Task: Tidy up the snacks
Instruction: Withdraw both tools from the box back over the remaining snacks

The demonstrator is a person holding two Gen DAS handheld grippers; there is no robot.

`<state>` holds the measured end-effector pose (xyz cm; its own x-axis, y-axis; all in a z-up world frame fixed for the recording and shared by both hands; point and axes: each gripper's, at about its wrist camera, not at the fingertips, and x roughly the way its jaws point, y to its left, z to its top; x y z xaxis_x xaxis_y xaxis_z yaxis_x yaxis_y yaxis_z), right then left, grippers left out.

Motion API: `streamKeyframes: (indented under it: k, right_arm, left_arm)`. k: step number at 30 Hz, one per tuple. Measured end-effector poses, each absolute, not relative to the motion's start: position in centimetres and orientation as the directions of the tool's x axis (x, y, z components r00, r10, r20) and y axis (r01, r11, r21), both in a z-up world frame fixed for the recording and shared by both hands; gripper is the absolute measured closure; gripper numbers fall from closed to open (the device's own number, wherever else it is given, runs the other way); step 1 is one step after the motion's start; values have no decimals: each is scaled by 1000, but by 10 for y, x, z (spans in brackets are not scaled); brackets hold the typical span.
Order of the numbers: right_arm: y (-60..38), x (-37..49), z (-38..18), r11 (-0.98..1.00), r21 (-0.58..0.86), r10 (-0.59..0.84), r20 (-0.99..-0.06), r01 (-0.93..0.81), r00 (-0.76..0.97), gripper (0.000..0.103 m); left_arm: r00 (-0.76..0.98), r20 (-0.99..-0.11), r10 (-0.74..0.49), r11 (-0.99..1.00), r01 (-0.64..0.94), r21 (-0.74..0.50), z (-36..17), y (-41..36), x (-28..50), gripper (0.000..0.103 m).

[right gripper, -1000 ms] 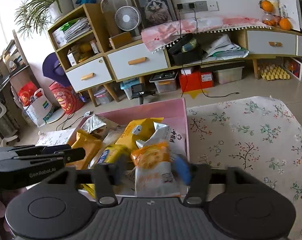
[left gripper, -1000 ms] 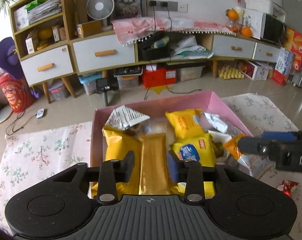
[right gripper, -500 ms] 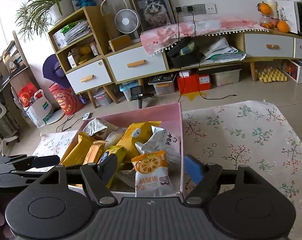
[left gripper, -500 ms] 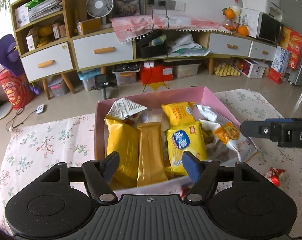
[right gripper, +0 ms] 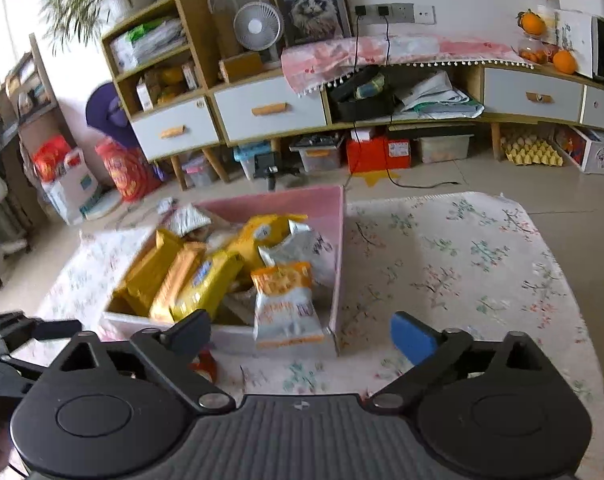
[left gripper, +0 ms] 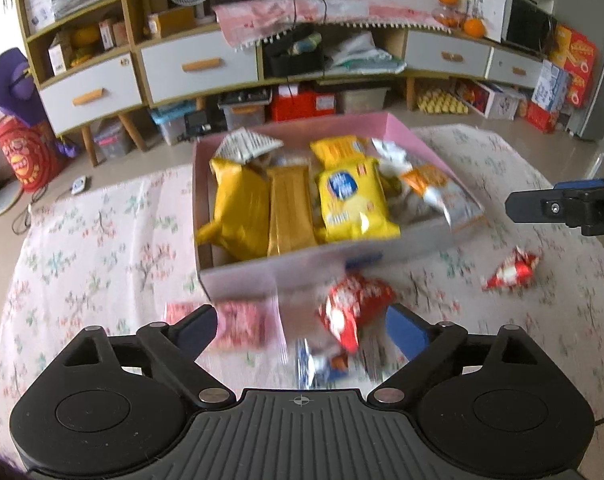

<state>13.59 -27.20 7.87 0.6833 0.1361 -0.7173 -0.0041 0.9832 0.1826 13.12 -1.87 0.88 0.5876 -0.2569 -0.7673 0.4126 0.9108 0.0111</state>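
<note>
Both grippers, left (left gripper: 298,330) and right (right gripper: 302,332), have just been opening, jaws empty. The near red packet (left gripper: 351,306) looks light, crinkly, slippery: pinch across its middle.

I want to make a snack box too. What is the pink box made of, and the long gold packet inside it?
The pink box looks like thin cardboard with a matte finish: flat folded walls, no shine. The gold packet looks like shiny foil or plastic film, since light glints off it, though blur leaves it unsure which.

Floral cloth (left gripper: 102,248) under pink box (left gripper: 302,268), loose red packets (left gripper: 509,272).
</note>
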Motion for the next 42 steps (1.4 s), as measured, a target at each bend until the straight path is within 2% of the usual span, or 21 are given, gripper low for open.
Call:
streamKeyframes:
  k: [15, 24, 42]
  right_arm:
    - [-274, 91, 38, 986, -43, 56, -820, -158, 569, 20]
    - [-289, 87, 14, 989, -42, 44, -839, -145, 542, 20]
    - [-289, 109, -3, 989, 12, 95, -818, -148, 567, 18]
  left_arm:
    - [535, -803, -263, 869, 493, 44, -38, -14, 96, 7]
    - [563, -777, -283, 855, 516, 62, -50, -15, 93, 7]
    - [563, -747, -353, 875, 482, -50, -55, -11, 113, 8]
